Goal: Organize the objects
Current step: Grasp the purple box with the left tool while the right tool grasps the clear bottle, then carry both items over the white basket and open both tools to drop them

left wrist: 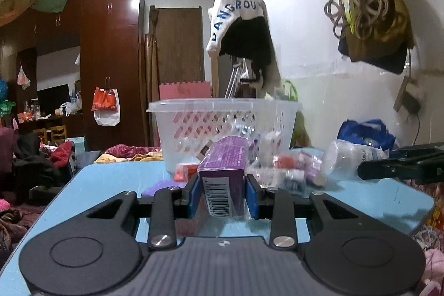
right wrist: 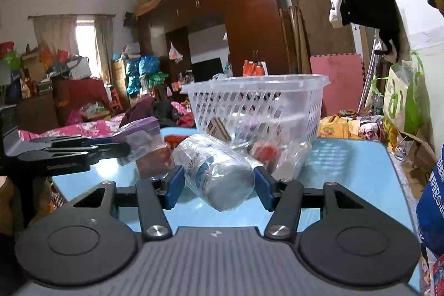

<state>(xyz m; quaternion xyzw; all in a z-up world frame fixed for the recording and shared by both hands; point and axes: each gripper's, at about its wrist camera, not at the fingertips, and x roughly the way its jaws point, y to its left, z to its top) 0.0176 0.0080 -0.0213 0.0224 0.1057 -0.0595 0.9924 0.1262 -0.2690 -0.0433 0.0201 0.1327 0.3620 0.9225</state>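
pale blue tabletop (left wrist: 111, 185) carries everything, with a clear plastic basket (left wrist: 222, 113) standing at its far side. through the basket's lattice a few things show inside already, a small brown box among them, so the sorting looks partly done. loose wrapped packets (left wrist: 294, 165) lie on the table in front of the basket, not yet put away. the right gripper (right wrist: 219, 183) has its blue pads pressed on either side of a clear plastic bottle (right wrist: 219, 174), tilted and lifted off the table. the left gripper (left wrist: 223, 196) is clamped on a purple carton (left wrist: 224, 174), barcode end toward the camera. both held items sit short of the basket and, by my reading, go in next.
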